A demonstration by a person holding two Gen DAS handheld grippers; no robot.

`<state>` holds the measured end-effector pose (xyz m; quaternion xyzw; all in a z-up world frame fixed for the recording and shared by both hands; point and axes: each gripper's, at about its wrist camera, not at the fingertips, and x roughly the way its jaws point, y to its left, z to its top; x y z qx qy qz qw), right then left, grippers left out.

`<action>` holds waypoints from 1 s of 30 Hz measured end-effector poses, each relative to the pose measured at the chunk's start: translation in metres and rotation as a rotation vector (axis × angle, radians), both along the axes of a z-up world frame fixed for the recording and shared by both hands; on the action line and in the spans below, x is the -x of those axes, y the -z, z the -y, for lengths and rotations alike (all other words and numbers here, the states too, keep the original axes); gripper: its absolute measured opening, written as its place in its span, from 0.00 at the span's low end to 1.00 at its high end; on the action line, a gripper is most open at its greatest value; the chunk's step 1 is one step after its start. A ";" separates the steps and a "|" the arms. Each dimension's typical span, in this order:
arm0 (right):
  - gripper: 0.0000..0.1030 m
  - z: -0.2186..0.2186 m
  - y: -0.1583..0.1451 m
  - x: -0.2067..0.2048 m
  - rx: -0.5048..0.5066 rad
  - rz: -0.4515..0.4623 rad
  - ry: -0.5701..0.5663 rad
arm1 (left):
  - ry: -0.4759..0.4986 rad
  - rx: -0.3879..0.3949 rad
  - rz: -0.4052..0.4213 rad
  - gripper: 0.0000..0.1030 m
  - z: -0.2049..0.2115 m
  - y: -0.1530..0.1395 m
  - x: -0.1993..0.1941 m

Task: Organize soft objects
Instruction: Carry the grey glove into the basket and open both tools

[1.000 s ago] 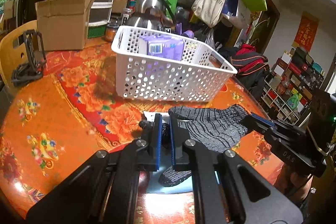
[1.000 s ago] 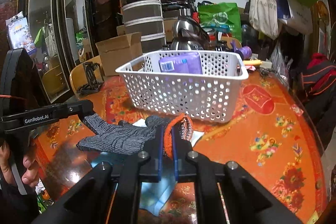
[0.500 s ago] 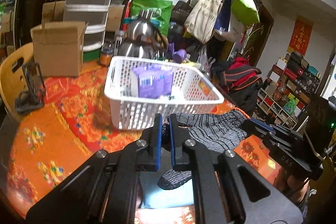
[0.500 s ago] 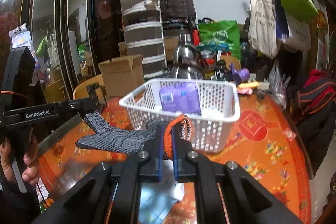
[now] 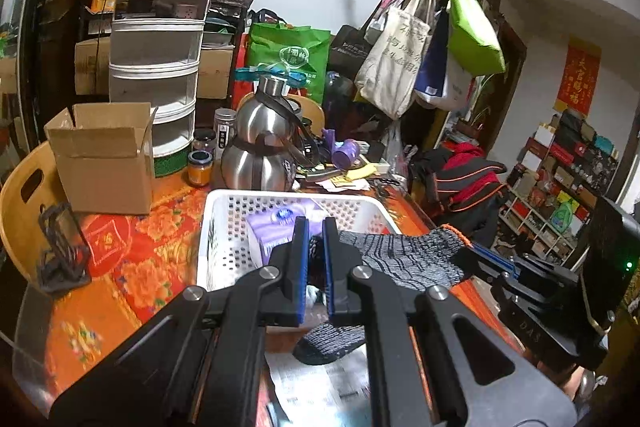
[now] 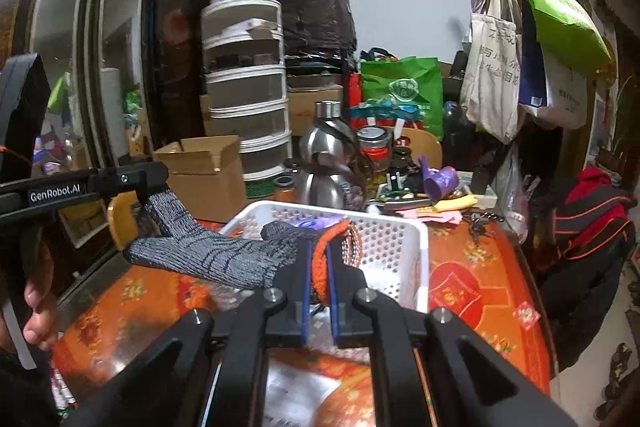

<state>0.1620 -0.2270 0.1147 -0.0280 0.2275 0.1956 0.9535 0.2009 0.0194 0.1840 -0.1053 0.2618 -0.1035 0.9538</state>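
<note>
Left wrist view: left gripper (image 5: 315, 241) pinching fingertip end of grey knit glove (image 5: 404, 261), jaws nearly together. Right gripper (image 6: 319, 259) clamped on the glove's orange-trimmed cuff (image 6: 320, 267), jaws likewise nearly together. Glove stretched between both, off the table, hanging over near rim of white perforated basket (image 5: 224, 227). Purple packet (image 5: 272, 231) lying inside basket. Paper sheet (image 5: 320, 383) on orange floral tablecloth (image 5: 120, 287) below. Further back: steel kettle (image 5: 264, 143), open cardboard box (image 5: 104, 151), stacked white drawer unit (image 5: 160, 39).
</note>
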 end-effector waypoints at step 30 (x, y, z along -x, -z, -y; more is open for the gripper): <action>0.49 -0.007 0.098 -0.140 0.104 -0.237 0.069 | -0.126 -0.105 -0.251 0.30 0.002 0.130 -0.165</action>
